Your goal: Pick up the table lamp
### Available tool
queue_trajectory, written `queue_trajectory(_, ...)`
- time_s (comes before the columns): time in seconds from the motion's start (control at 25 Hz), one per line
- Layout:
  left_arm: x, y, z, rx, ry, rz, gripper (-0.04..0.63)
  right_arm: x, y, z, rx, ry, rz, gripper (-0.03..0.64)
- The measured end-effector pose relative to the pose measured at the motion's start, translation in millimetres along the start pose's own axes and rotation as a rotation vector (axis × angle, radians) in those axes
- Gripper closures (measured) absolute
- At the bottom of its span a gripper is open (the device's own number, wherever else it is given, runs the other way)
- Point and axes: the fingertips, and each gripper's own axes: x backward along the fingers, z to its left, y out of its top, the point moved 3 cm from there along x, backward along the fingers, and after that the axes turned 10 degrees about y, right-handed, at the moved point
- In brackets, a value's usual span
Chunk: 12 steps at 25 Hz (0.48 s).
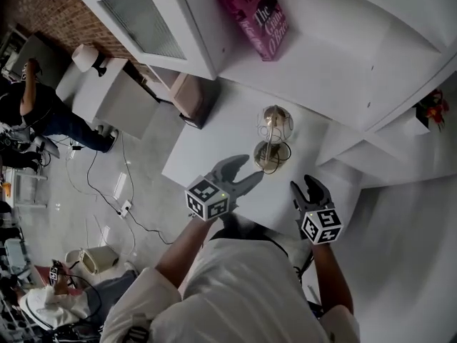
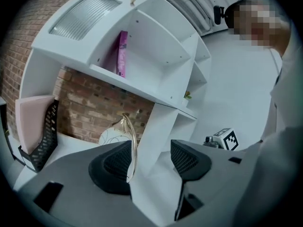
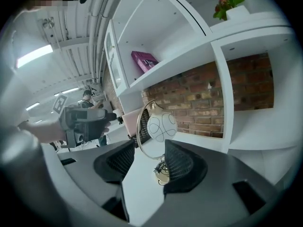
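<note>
The table lamp (image 1: 273, 138) stands upright on the white table (image 1: 203, 152); it has a white globe shade inside a gold hoop and a round gold base. My left gripper (image 1: 253, 167) is open, its tips just short of the lamp's base on the near left. In the left gripper view the hoop (image 2: 134, 145) rises beside the left pad (image 2: 116, 167) and nothing is between the jaws. My right gripper (image 1: 303, 184) is open to the lamp's near right. In the right gripper view the lamp (image 3: 161, 126) stands ahead of the gap, its base partly hidden behind the right pad (image 3: 182, 164).
A white shelf unit (image 1: 335, 63) stands over the table and holds a pink book (image 1: 253, 13) and a small flower pot (image 1: 432, 109). A pink folder in a black mesh holder (image 2: 35, 126) stands at the table's far left end. People and cables (image 1: 107, 191) are on the floor to the left.
</note>
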Motion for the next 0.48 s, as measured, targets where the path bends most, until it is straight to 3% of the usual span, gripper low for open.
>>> queue_trajectory(0.48, -88, -26, 15, -0.049, -0.078, 0.148, 0.339, -34, -15, -25, -0.057, -0.015, 0.034, 0.405)
